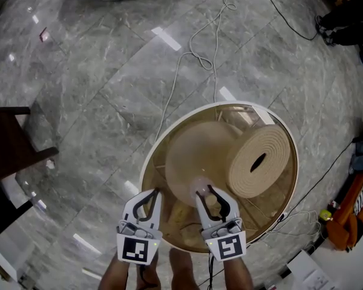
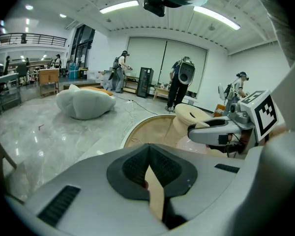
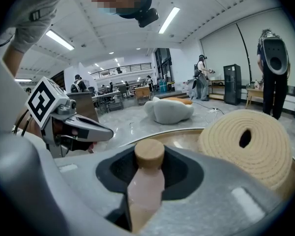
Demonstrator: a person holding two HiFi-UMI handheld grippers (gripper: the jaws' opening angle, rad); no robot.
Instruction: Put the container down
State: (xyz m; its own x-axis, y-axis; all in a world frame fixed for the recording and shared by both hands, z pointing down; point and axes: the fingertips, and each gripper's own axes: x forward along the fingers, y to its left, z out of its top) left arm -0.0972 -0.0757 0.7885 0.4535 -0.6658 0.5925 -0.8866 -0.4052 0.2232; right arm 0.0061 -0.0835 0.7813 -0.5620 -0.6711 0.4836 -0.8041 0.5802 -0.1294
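Note:
The container [image 1: 146, 162] is a wide round shallow tub with a cream rim and a tinted see-through bottom. It hangs over the marble floor. Inside it lie a rolled cream mat [image 1: 260, 162] and a beige dome [image 1: 193, 153]. My left gripper [image 1: 150, 192] is shut on the near rim; a beige strip of that rim [image 2: 155, 200] shows between its jaws [image 2: 150, 181]. My right gripper [image 1: 207, 190] is inside the rim, shut on a pink piece [image 3: 145, 191] with a round wood-coloured top [image 3: 149, 154]. The mat [image 3: 250, 141] lies just to the right of it.
White cables [image 1: 193, 56] snake over the floor beyond the container. A dark piece of furniture [image 1: 12, 144] stands at the left, orange gear [image 1: 351, 204] at the right. A grey beanbag [image 2: 83, 102] lies farther off, and people [image 2: 182, 82] stand at the back of the hall.

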